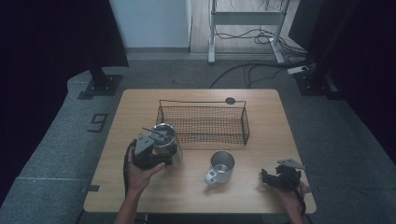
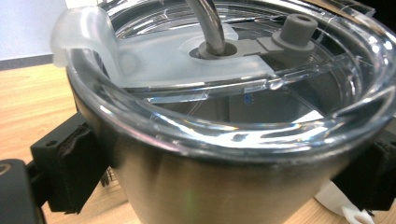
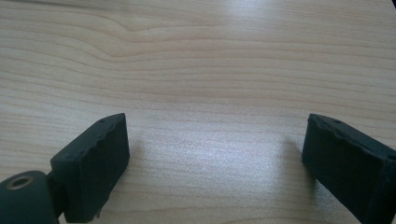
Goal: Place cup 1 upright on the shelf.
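Note:
A steel tumbler with a clear lid and a metal straw stands at the table's left, just in front of the wire basket's left end. My left gripper is shut on the tumbler, its black jaws pressed against both sides of the steel wall under the clear lid. A steel mug with a handle stands alone in the middle front. Near the front right corner my right gripper rests low over the wood, and its jaws stand wide apart around bare table.
A black wire mesh basket sits at the back middle of the wooden table. A small dark disc lies behind it near the far edge. Dark curtains, stands and floor cables surround the table.

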